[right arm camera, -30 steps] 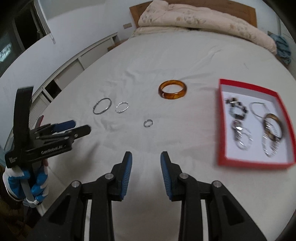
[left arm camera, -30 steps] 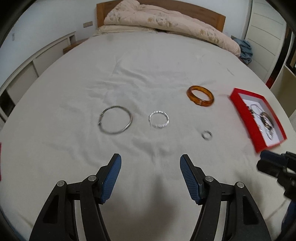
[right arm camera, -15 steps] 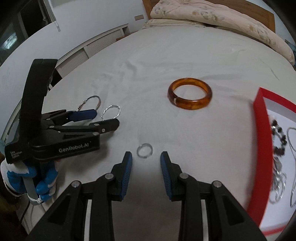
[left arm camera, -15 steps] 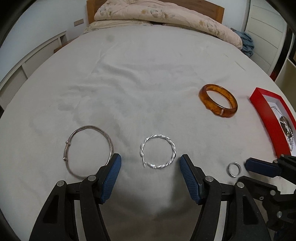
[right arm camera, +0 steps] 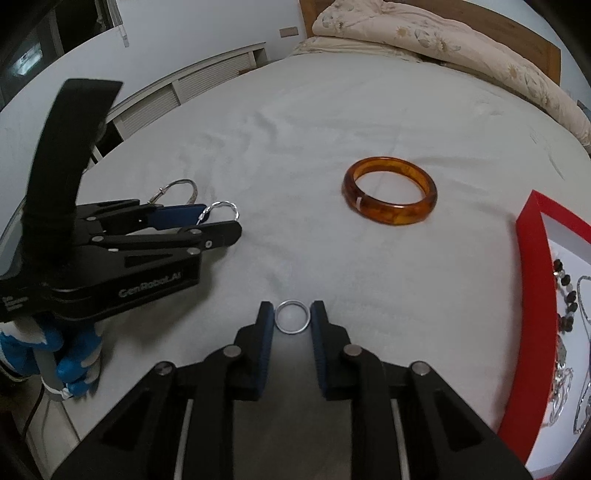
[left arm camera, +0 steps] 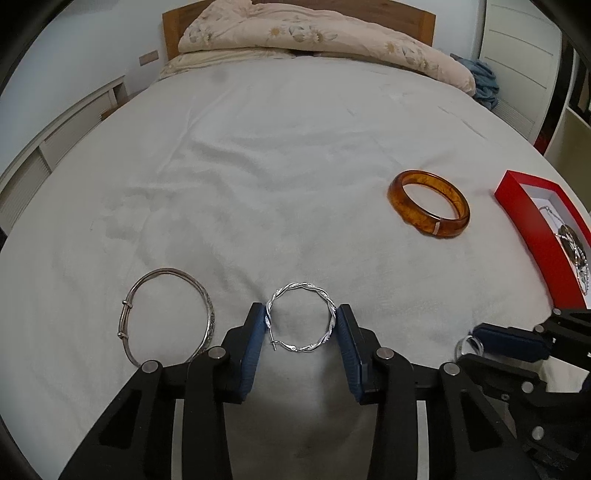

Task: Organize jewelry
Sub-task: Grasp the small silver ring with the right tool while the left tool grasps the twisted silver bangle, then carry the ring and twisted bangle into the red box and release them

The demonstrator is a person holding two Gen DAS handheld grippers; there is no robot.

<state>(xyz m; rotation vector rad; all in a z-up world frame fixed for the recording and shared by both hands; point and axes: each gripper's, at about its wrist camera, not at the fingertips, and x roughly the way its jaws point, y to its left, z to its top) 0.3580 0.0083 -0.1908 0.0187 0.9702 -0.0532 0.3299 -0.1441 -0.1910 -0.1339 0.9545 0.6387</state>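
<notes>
White bed sheet extends beneath and ahead of the fingers. Floral quilt lies bunched far ahead, against wooden headboard. Blue cloth lies far ahead-right.

Jewelry count on the bed
Two silver hoops, one amber bangle, one small ring, one red box.

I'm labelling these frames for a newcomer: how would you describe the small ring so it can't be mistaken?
On the white bed, look left of the red box and nearer the camera than the amber bangle. The small ring lies flat between the closing right gripper. It is plain, silver and the smallest loop there.
</notes>
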